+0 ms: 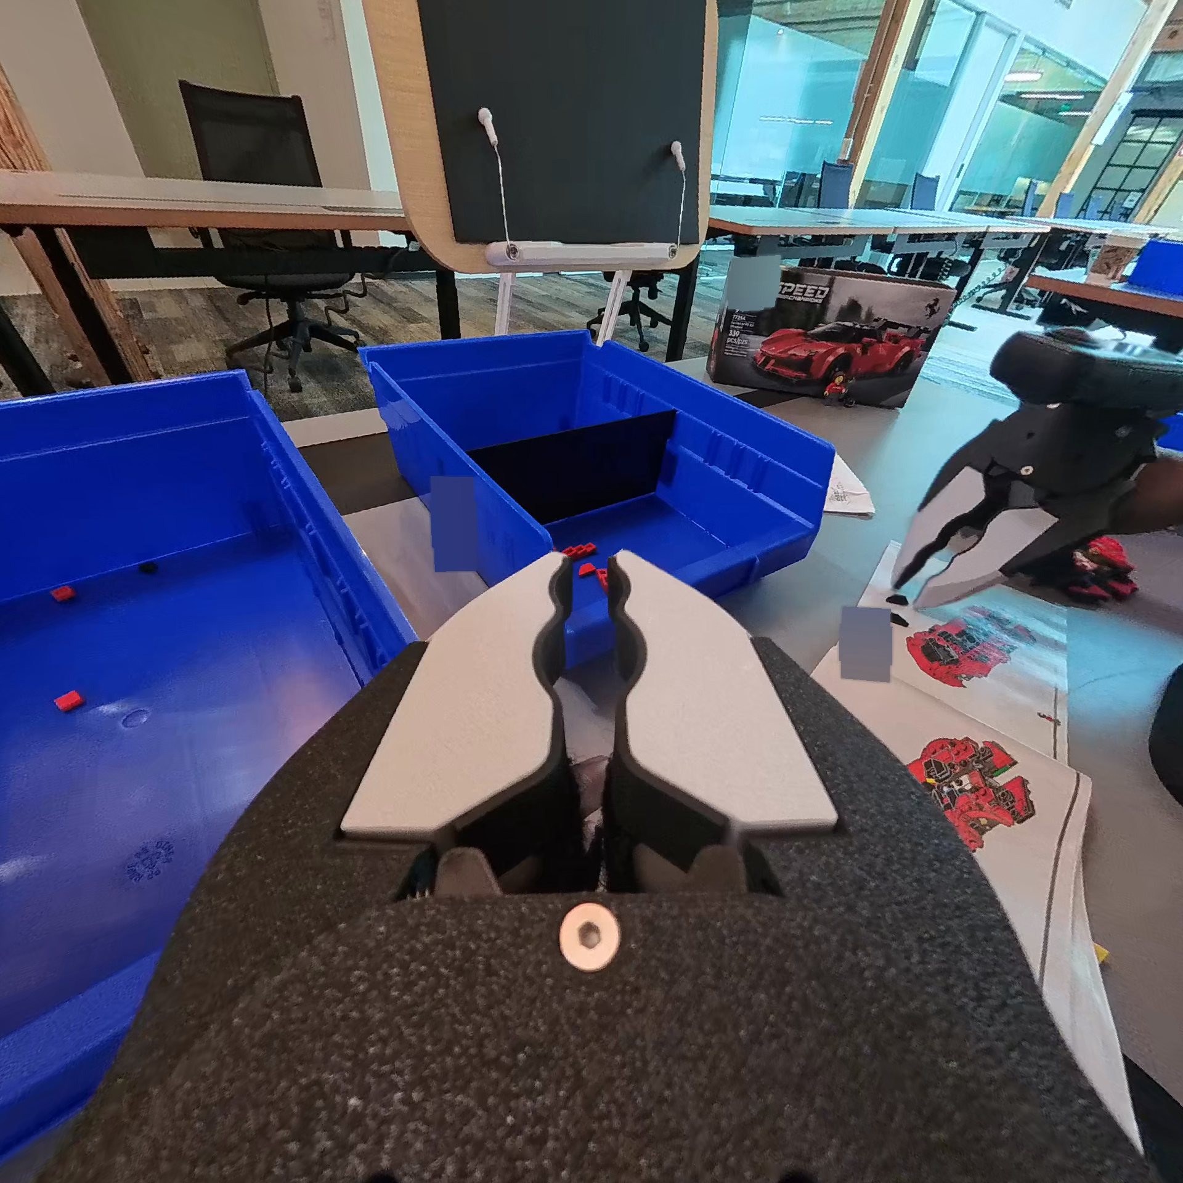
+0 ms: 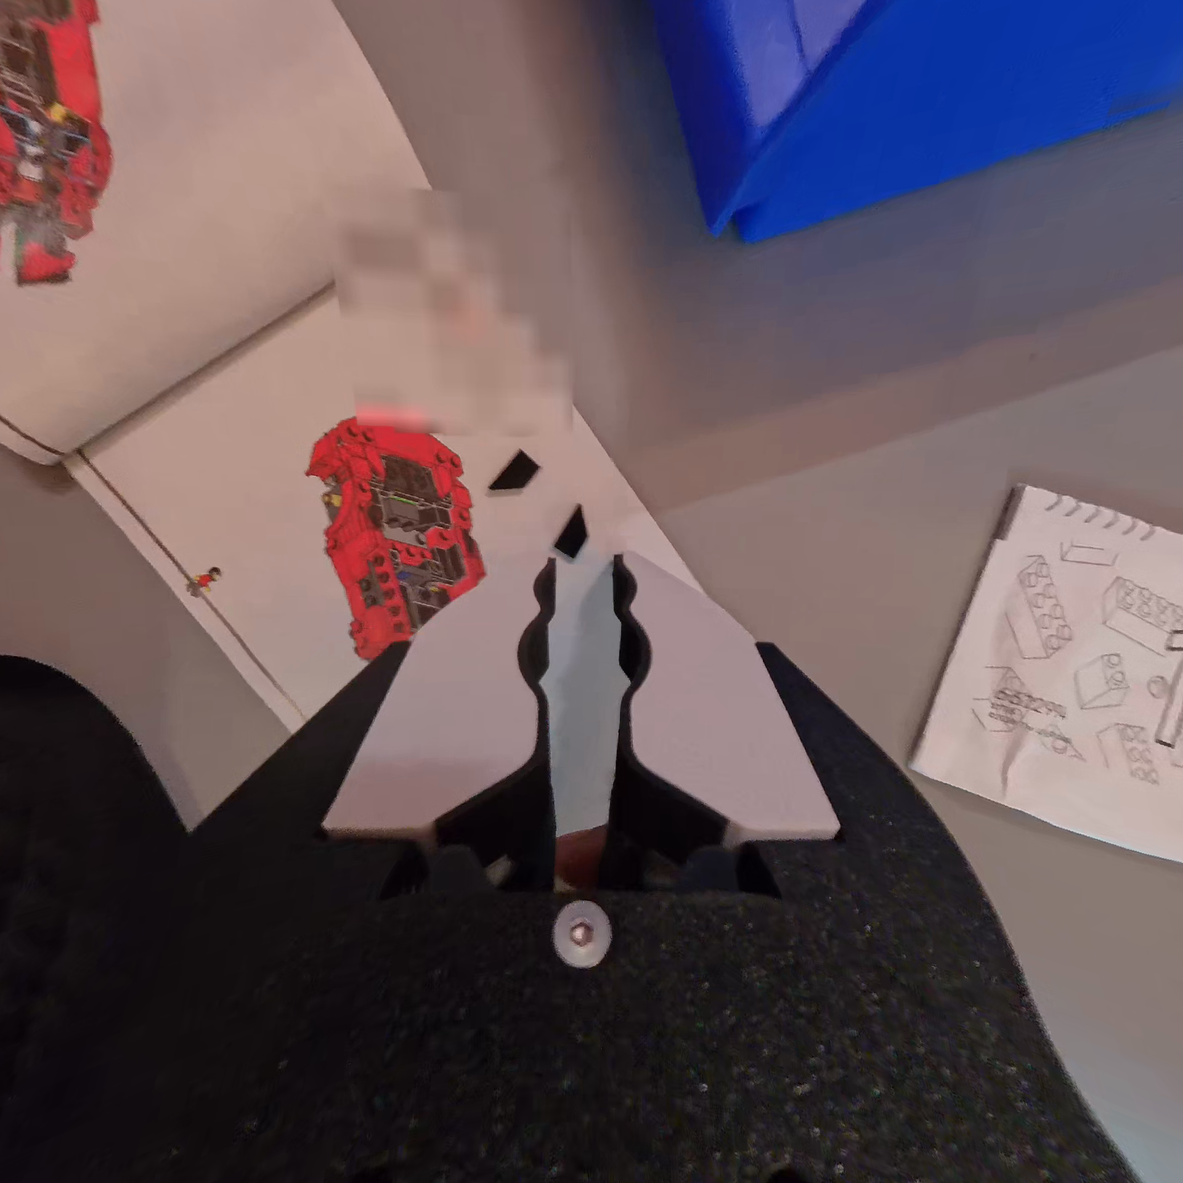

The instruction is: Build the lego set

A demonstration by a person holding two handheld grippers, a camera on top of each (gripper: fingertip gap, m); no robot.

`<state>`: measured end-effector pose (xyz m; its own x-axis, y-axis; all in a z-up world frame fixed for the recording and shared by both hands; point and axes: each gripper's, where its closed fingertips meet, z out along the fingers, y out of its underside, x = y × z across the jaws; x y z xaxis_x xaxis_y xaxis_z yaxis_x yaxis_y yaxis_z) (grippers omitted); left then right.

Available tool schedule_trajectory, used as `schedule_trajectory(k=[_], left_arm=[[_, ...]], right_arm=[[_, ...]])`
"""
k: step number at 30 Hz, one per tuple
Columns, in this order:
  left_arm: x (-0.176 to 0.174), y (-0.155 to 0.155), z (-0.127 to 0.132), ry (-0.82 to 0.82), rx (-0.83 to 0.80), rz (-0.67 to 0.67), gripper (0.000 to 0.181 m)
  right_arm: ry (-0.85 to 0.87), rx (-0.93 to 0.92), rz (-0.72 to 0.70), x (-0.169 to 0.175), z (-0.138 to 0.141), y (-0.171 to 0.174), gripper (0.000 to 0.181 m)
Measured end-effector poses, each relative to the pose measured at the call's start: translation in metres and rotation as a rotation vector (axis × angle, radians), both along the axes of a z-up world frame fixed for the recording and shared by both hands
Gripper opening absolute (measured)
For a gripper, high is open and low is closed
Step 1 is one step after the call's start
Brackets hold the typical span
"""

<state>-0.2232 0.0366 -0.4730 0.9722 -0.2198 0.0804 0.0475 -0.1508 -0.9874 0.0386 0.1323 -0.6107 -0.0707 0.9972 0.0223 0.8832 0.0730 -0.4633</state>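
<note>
Both jaws stand slightly parted, empty; right gripper (image 2: pixel 582 560) blurs above 2 black pieces (image 2: pixel 570 531).

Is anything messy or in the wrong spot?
Mostly tidy. Two small black pieces lie loose on the instruction booklet instead of in a blue bin, right by the right tongs.

Left gripper (image 1: pixel 587 566) slightly parted, empty, before divided blue bin (image 1: pixel 778 525) holding red pieces (image 1: pixel 579 550); right gripper (image 1: pixel 906 592) over instruction booklet (image 1: pixel 998 755).
</note>
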Motion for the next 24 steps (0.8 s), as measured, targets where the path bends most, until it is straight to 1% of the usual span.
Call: schedule_trajectory(k=[2, 3, 6, 8, 10, 11, 12, 14, 15, 17, 19, 22, 24], left_arm=[[0.0, 0.0, 0.001, 0.0, 0.003, 0.001, 0.009], [0.0, 0.0, 0.001, 0.0, 0.002, 0.001, 0.009], [0.0, 0.0, 0.0, 0.001, 0.001, 0.002, 0.009], [-0.001, 0.0, 0.0, 0.001, -0.001, 0.003, 0.009], [-0.001, 0.0, 0.0, -0.002, -0.002, 0.002, 0.009], [-0.001, 0.0, 0.0, -0.002, -0.001, 0.002, 0.009], [-0.001, 0.0, 0.0, -0.001, 0.0, 0.002, 0.009], [-0.001, -0.001, 0.0, -0.001, 0.0, 0.003, 0.009], [-0.001, -0.001, 0.0, -0.002, 0.0, 0.005, 0.009], [-0.002, -0.001, 0.0, -0.002, 0.001, 0.006, 0.009], [-0.002, -0.001, 0.0, 0.0, 0.001, 0.007, 0.009], [-0.002, -0.001, 0.0, 0.004, -0.001, 0.011, 0.009], [-0.003, -0.001, 0.0, 0.003, -0.001, 0.013, 0.009]], right_arm=[[0.01, 0.021, -0.019, 0.0, 0.003, 0.011, 0.016], [0.023, 0.003, -0.017, -0.001, 0.005, 0.01, 0.016], [0.058, -0.077, -0.021, -0.007, 0.009, -0.004, 0.019], [0.038, -0.046, -0.028, -0.006, 0.003, -0.005, 0.021], [0.023, -0.029, -0.005, -0.005, -0.001, -0.004, 0.017], [0.032, -0.042, 0.018, -0.005, 0.0, -0.005, 0.01], [0.029, -0.056, 0.047, -0.006, 0.001, -0.007, 0.009], [-0.021, -0.051, 0.148, -0.004, -0.001, -0.007, 0.009], [-0.045, -0.034, 0.239, -0.004, -0.001, -0.009, 0.009], [-0.088, 0.02, 0.478, -0.002, -0.002, -0.015, 0.009], [-0.132, 0.081, 0.653, -0.004, -0.002, -0.014, 0.009], [-0.19, 0.136, 0.791, -0.009, -0.002, -0.01, 0.01], [-0.201, 0.195, 0.848, -0.012, -0.001, -0.007, 0.014]])
